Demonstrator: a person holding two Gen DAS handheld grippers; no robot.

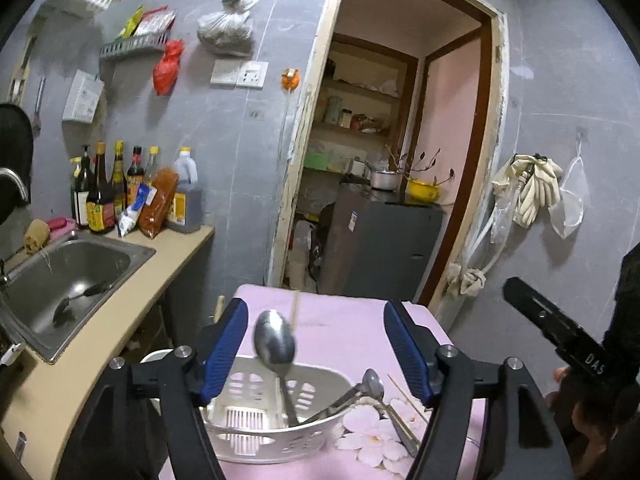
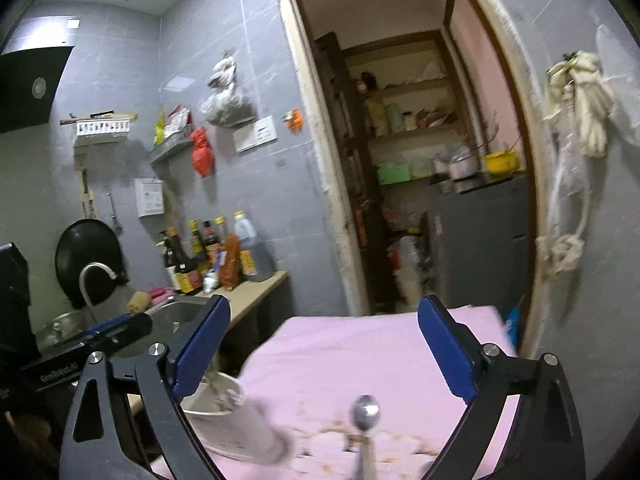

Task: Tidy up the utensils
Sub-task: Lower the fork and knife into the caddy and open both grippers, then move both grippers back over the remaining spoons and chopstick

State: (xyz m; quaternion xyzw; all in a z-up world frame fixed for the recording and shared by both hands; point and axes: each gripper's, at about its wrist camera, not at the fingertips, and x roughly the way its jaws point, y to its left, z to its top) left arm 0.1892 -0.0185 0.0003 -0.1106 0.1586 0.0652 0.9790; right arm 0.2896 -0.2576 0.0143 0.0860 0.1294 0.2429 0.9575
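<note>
Spoons (image 1: 276, 344) in basket (image 1: 256, 436) (tilted)

glossy metal spoon (image 1: 275, 340), perforated white plastic basket (image 1: 256, 408), matt pink floral cloth (image 1: 344, 332), brushed steel sink (image 1: 68, 272)

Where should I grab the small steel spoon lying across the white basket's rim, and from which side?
Take the small steel spoon by its handle, near the bowl, from above. It lies tilted with the bowl raised over the white slotted plastic basket rim, so that stretch looks clear. Close the pads across the narrow handle. Its lower end crosses other utensils.
</note>
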